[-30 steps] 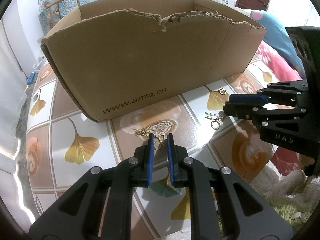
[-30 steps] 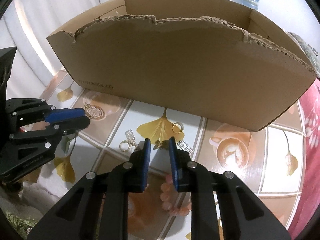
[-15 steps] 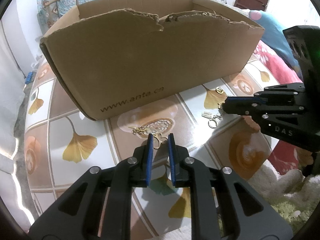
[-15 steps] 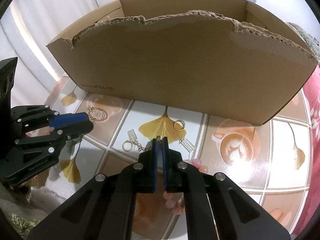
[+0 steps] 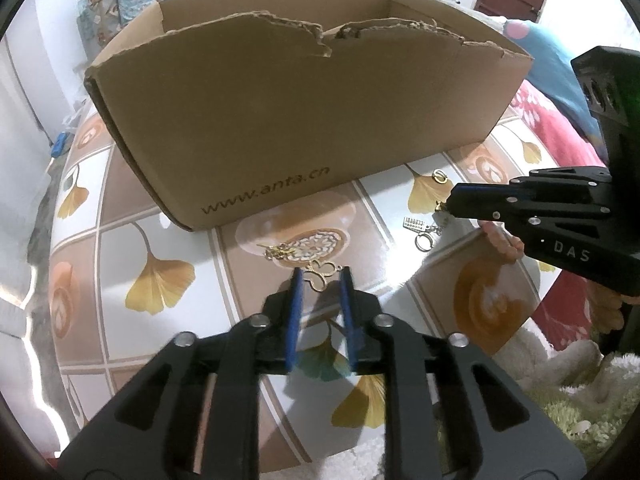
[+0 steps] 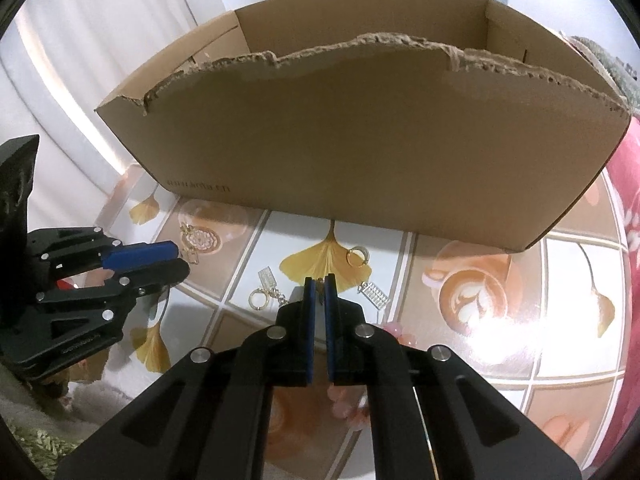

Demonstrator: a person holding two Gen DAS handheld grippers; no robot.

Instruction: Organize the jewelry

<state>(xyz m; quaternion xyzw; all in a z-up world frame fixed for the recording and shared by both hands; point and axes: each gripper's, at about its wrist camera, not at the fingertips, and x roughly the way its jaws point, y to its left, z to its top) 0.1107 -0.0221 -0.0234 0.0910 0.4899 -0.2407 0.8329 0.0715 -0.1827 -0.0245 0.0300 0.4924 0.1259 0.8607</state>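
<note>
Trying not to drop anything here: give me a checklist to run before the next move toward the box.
1. Right tongs shut on a small gold piece: ok.
2. Left tongs gripping the butterfly pendant: not ok. The jaws have just been opening, and the pendant lies between the pads unpinched.
3. Cardboard box open at the top: ok.
4. Room on the box floor: cannot tell, the near wall hides it.
5. Table free of loose jewelry: not ok. A gold ring and a clear charm lie out in front of the box.
</note>
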